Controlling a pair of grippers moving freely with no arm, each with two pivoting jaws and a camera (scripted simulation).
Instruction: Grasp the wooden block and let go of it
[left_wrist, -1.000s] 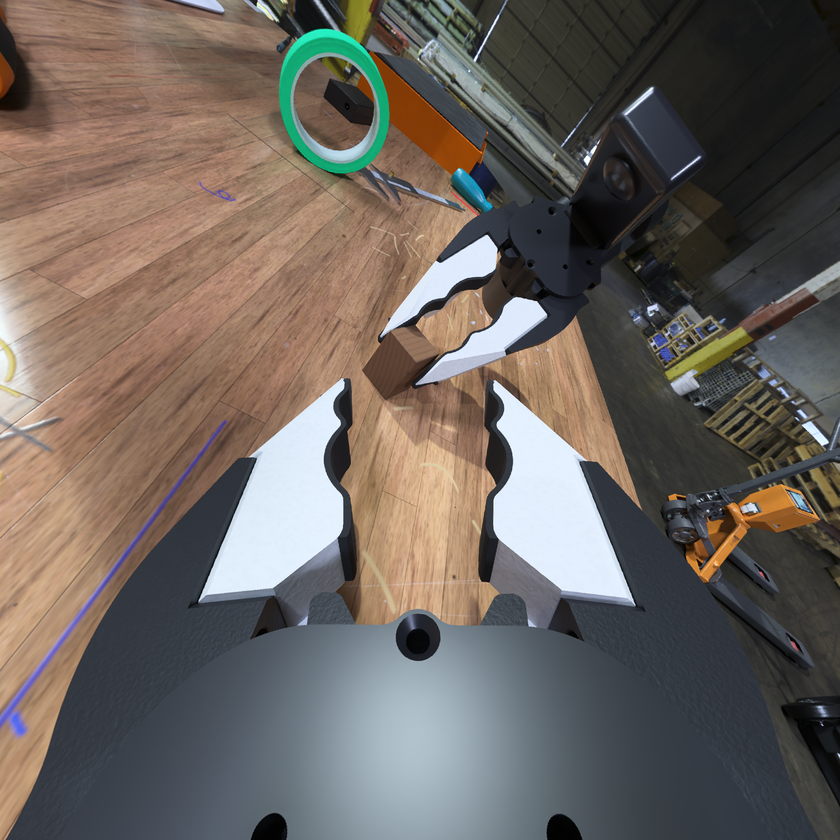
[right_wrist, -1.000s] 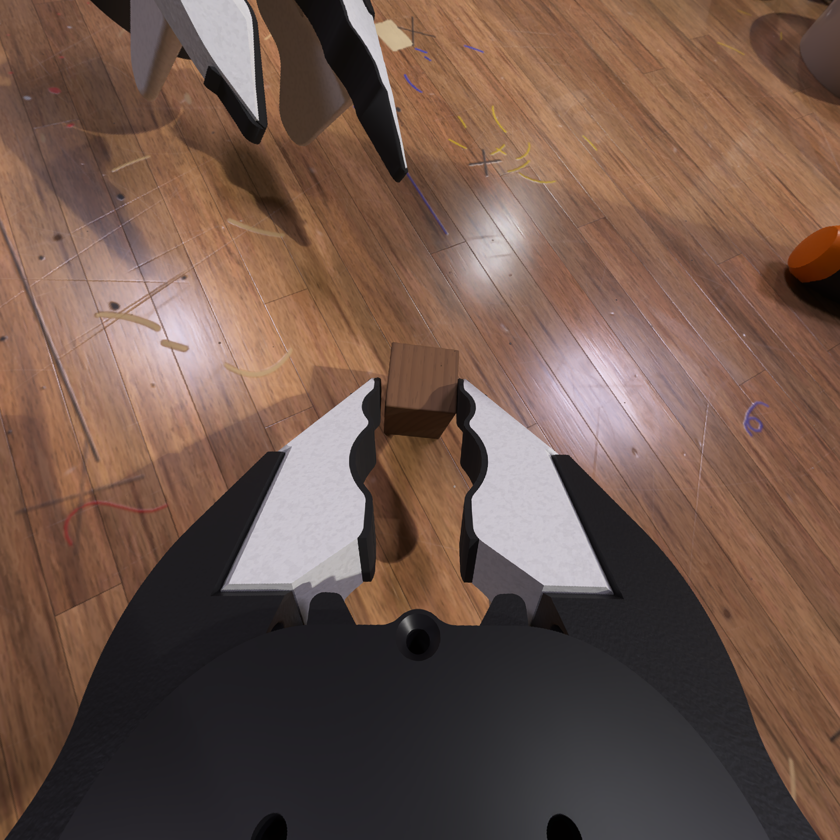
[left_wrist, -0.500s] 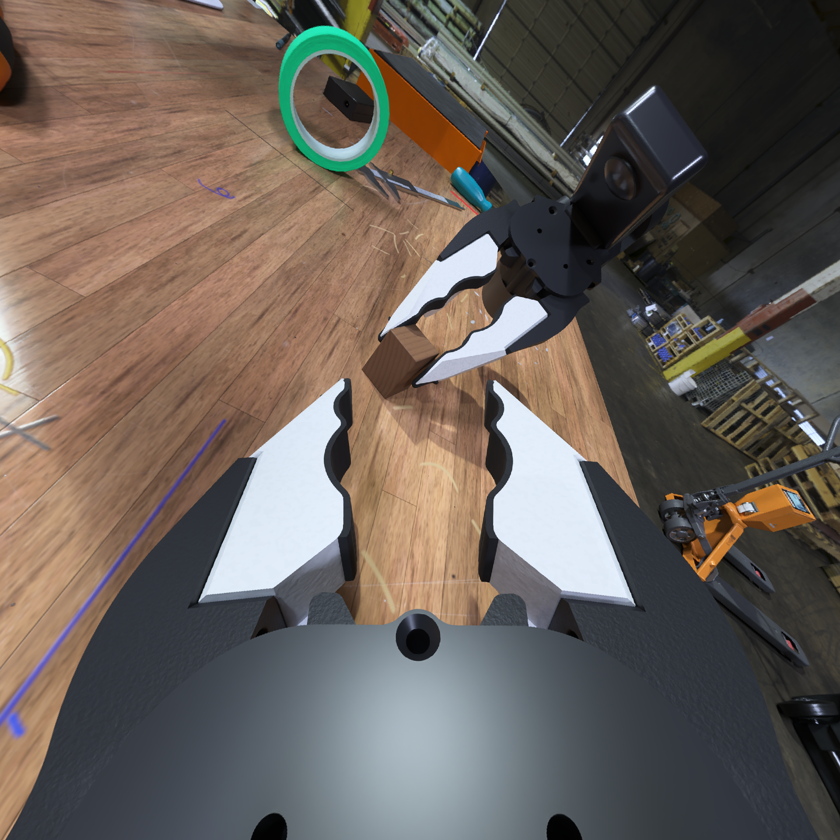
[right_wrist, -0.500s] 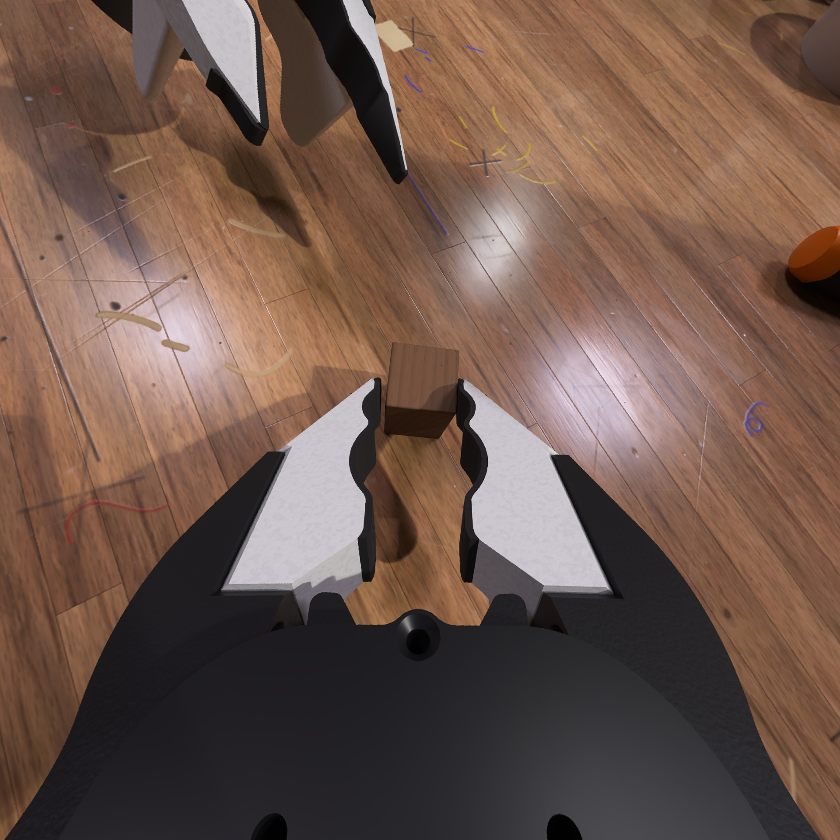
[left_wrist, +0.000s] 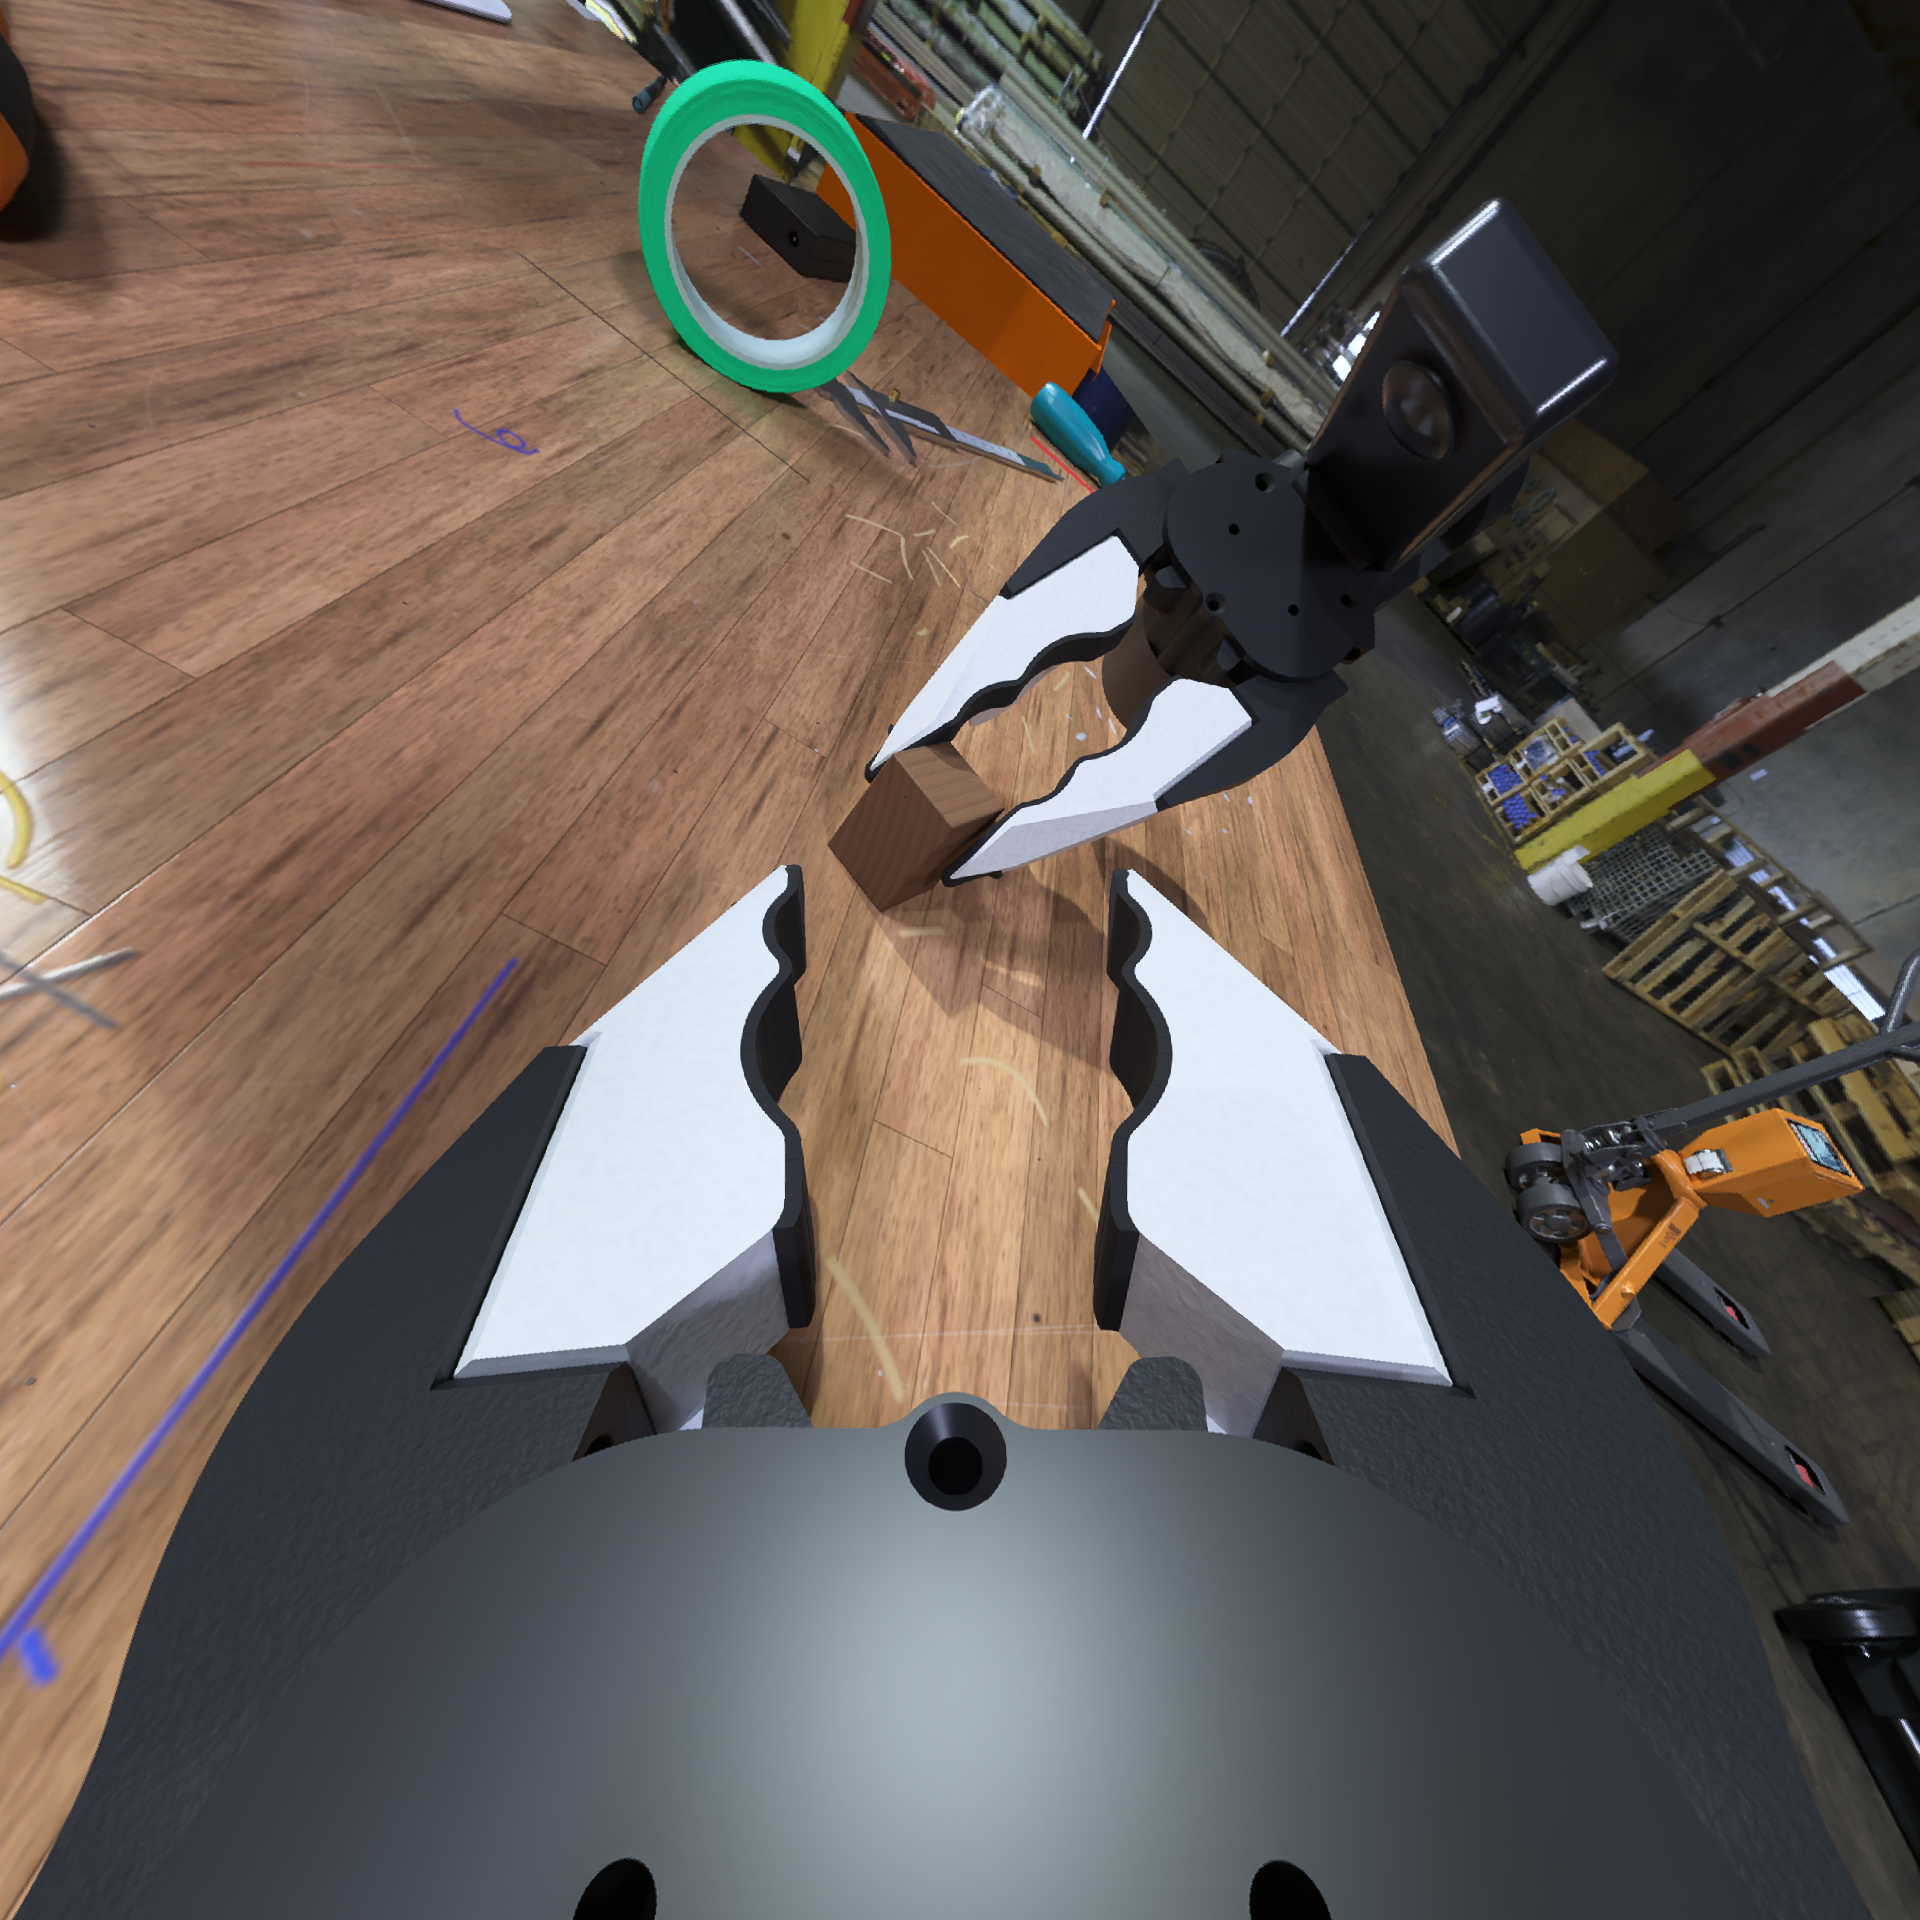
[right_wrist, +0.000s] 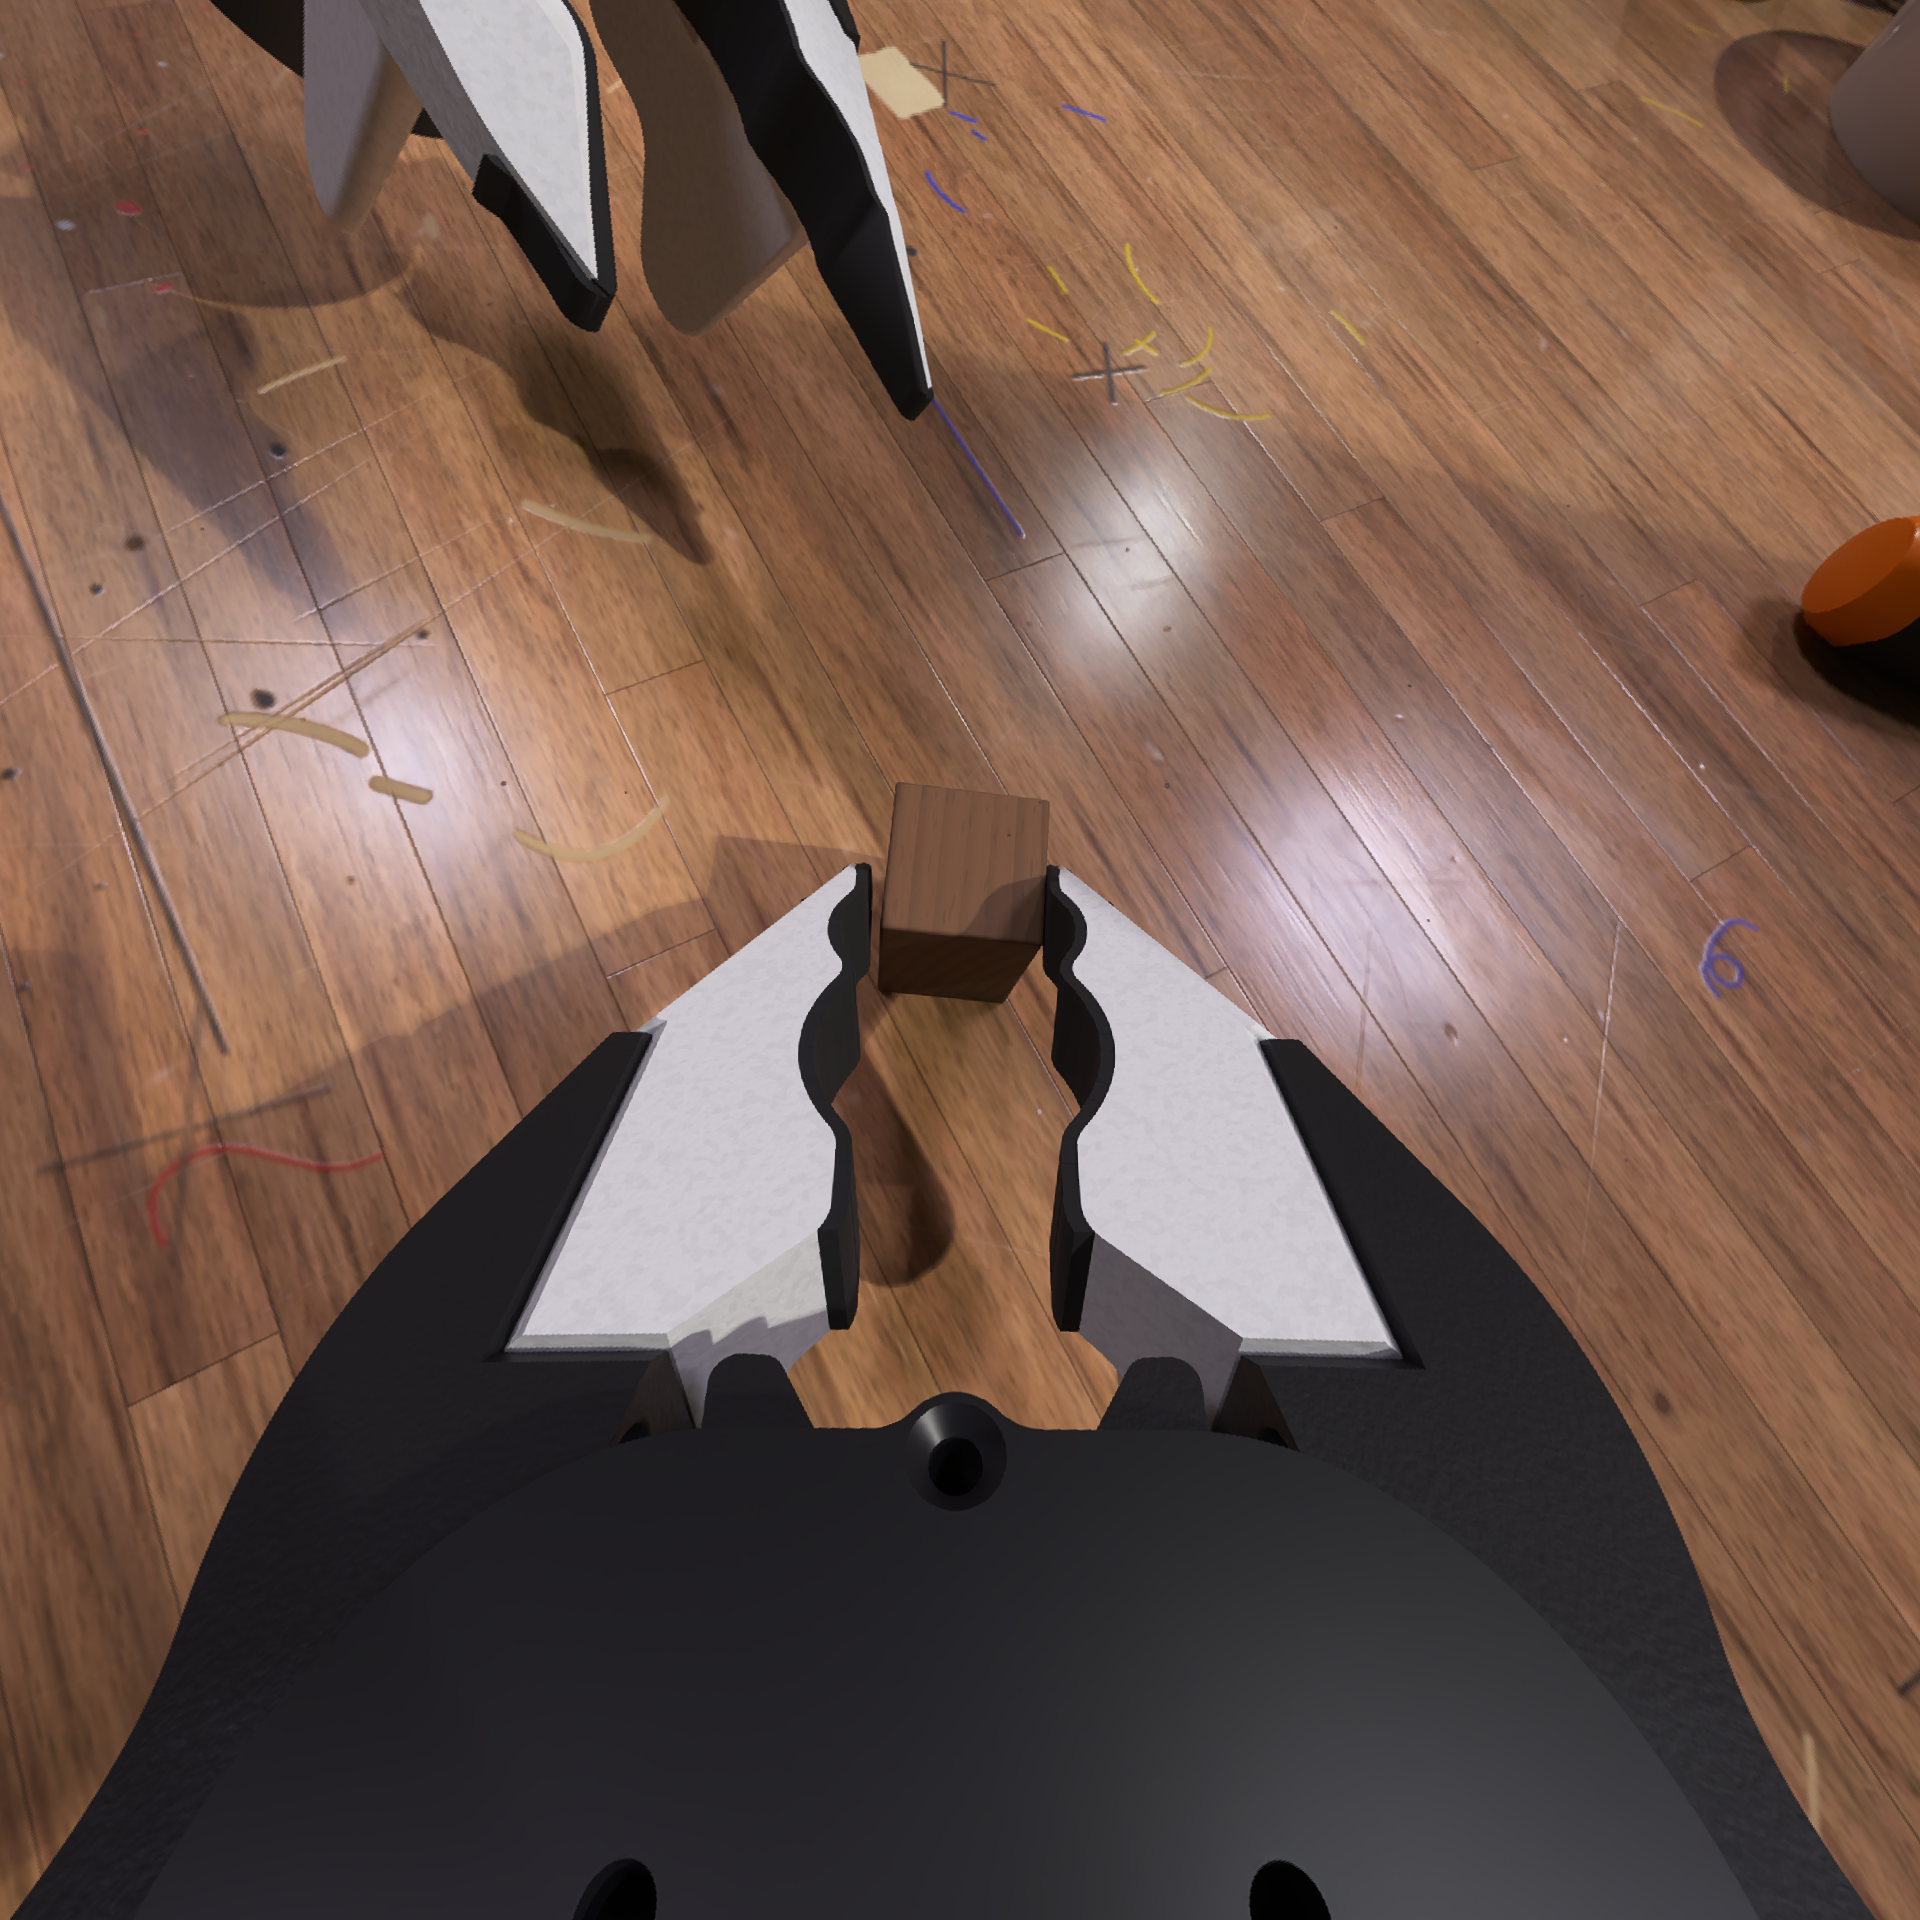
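Observation:
A small brown wooden block (right_wrist: 961, 904) sits on the wooden table top. My right gripper (right_wrist: 956, 878) has its two white fingertips against the block's left and right sides, shut on it. The left wrist view shows the same: the right gripper (left_wrist: 912, 825) reaches down at a slant, fingertips on either side of the block (left_wrist: 909, 831). My left gripper (left_wrist: 956, 875) is open and empty, hovering just short of the block. It also shows at the top of the right wrist view (right_wrist: 753, 358), above the table.
A green tape roll (left_wrist: 764, 223) stands on edge at the far side, with a metal caliper (left_wrist: 935, 431) and a teal-handled tool (left_wrist: 1075, 431) beside it. An orange object (right_wrist: 1860, 582) lies to the right. The table edge (left_wrist: 1382, 935) runs close to the block.

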